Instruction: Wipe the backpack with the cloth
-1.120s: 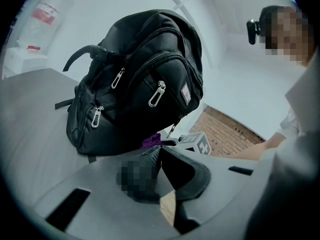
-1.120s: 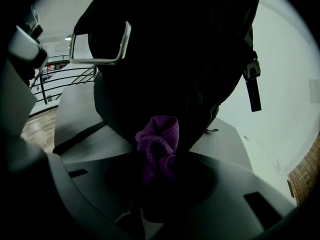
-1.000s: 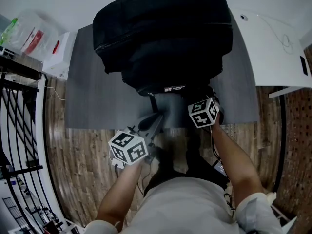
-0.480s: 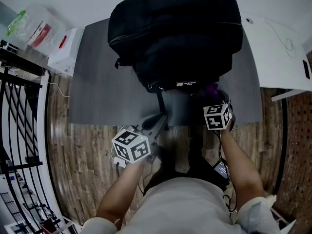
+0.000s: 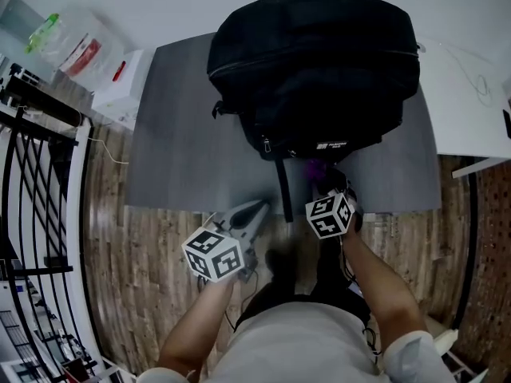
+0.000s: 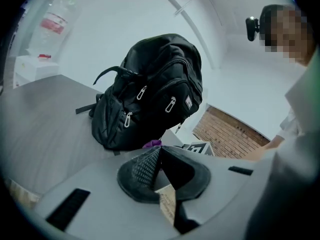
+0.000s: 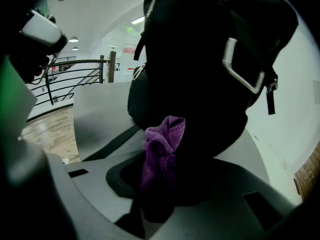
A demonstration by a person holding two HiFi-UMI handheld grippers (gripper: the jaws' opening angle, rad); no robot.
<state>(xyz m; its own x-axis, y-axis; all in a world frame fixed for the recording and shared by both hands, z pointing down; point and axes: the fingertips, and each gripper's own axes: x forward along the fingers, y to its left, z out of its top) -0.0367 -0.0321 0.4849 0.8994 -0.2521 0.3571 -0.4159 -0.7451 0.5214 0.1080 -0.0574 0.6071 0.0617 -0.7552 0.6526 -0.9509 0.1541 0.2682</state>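
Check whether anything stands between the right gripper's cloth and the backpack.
Nothing visible does. The purple cloth, clamped in the right gripper, is close before the backpack's lower front; the loose strap hangs to one side.

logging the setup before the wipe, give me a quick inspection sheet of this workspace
surface: grey table, backpack standing on it
job's things: black backpack; purple cloth at its near lower edge
clutter: white box and clear bag off the table's left
grippers: left gripper fingers shut, empty; right gripper shut on the cloth
cables: thin wire by the floor; another on the white desk
surroundings: wooden floor, black railing
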